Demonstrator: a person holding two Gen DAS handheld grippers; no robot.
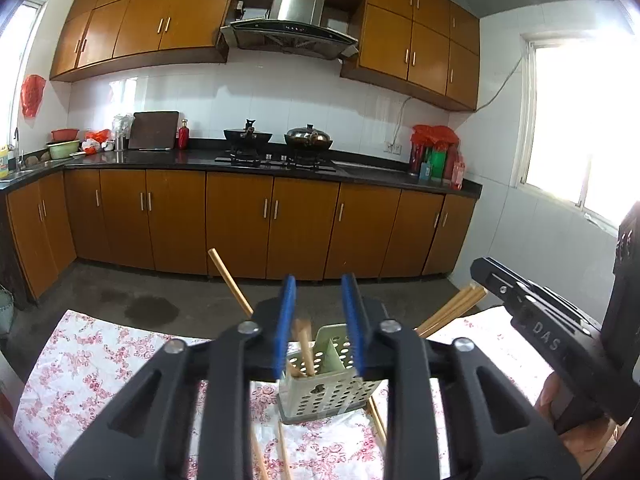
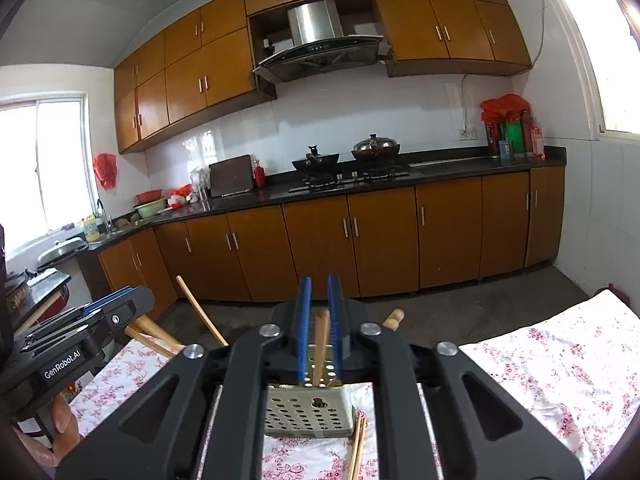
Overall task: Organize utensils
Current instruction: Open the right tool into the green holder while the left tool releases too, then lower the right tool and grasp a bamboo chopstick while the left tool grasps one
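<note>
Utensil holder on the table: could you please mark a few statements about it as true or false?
1. The holder stands on a floral cloth. True.
2. The holder is empty. False: a wooden chopstick stands in it.
3. Loose chopsticks lie on the cloth beside the holder. True.
4. The holder's walls are solid. False: they are pierced with round holes.
</note>
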